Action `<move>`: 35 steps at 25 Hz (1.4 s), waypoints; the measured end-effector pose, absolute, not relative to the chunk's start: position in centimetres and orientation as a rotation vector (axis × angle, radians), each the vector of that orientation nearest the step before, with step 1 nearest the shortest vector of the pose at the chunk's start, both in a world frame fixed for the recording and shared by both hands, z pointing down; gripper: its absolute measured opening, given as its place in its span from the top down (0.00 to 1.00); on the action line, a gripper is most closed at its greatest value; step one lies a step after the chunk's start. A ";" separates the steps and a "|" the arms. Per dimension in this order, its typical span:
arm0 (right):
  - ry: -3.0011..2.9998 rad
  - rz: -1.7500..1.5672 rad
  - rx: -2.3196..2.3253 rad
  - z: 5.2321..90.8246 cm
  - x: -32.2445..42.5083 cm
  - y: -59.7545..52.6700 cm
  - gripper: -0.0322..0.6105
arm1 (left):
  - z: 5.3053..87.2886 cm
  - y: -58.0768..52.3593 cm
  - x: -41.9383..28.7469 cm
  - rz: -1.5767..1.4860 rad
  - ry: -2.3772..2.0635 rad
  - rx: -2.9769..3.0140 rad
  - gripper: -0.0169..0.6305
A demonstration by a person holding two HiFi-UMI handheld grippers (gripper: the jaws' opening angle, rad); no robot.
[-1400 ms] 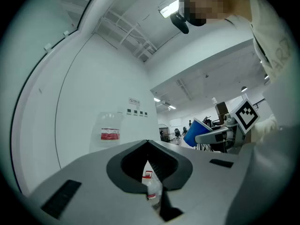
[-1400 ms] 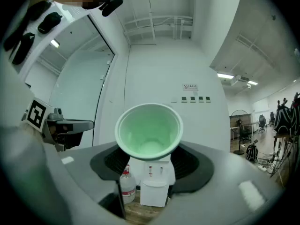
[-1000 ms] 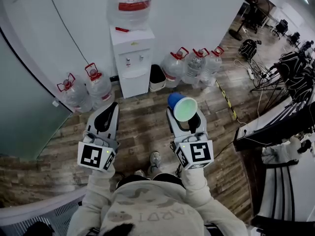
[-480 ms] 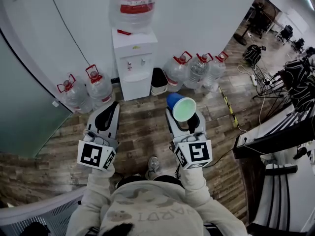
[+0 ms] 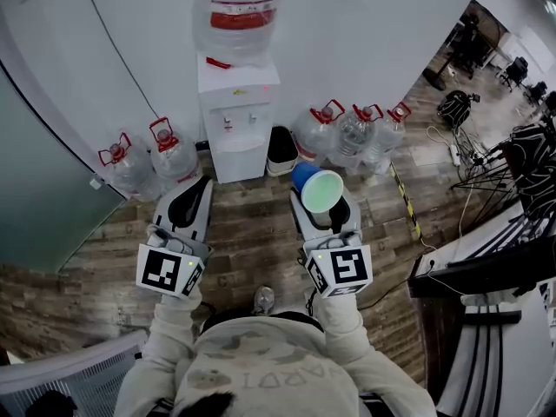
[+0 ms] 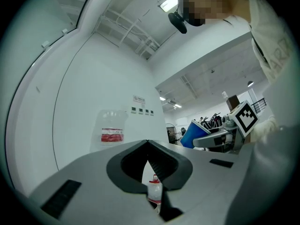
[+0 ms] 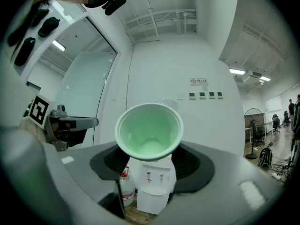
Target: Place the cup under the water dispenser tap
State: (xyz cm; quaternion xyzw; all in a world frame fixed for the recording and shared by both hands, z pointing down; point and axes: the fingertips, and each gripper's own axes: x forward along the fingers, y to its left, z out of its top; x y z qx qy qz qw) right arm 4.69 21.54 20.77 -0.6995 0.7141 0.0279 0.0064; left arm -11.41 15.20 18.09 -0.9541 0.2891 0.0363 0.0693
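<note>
- On the wood floor (image 5: 252, 233) at far left, two bottles (image 5: 130, 165) with red handles stood side by side against the wall.
- Just right of them, the left gripper (image 5: 198, 188) was held out level, pointing toward the wall. Its fingers (image 6: 89, 172) met at the tips with nothing between them.
- Against the wall in the middle stood the white dispenser (image 5: 236, 120), with a big upturned jug (image 5: 239, 11) with a red label on top.
- Beside the dispenser's right foot sat a small dark bin (image 5: 281, 150).
- Right of centre, the right gripper (image 5: 323, 205) had its fingers (image 7: 225, 172) clamped on the cup (image 5: 318, 189), one on each side.
- The cup, blue outside and pale green inside, lay on its side in the air, mouth toward the person. It was well short of the dispenser and to its right in the head view.
- Past the cup, three more bottles (image 5: 352, 137) stood in a row at the wall.
- At far right, cables (image 5: 486, 159) ran across the floor beside dark desks (image 5: 486, 268).
</note>
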 end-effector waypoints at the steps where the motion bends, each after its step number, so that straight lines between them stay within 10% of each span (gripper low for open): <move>1: 2.239 0.088 -2.183 20.7 5.2 21.2 0.51 | 18.0 14.9 -11.0 0.109 0.878 -2.867 0.97; 35: 2.252 0.033 -2.147 22.1 11.8 1.7 0.51 | 18.6 -4.0 -3.6 0.098 0.868 -2.868 0.97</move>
